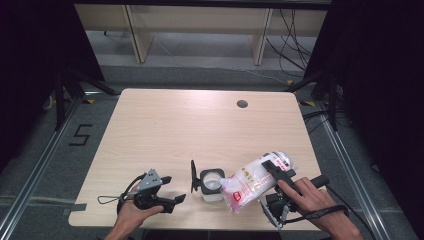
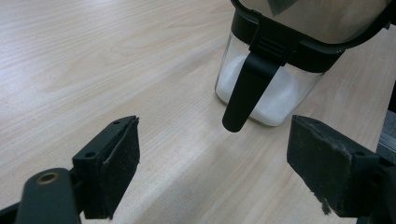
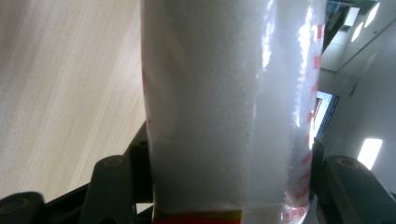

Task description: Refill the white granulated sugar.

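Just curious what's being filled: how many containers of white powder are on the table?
2: an open glass jar near the table's front edge, and a plastic bag tilted over it, clamped in the right hand-held gripper.

Left hand-held gripper [image 1: 172,189] jaws apart, right hand-held gripper [image 1: 272,170] clamped

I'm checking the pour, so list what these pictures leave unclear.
- Bag mouth, high view: too small to tell whether it is cut open or pouring.
- Jar top, left gripper view: cut off by the upper edge.
- Bag's red print, right gripper view: blurred, unreadable.
- Right gripper fingers, high view: hidden behind the bag.
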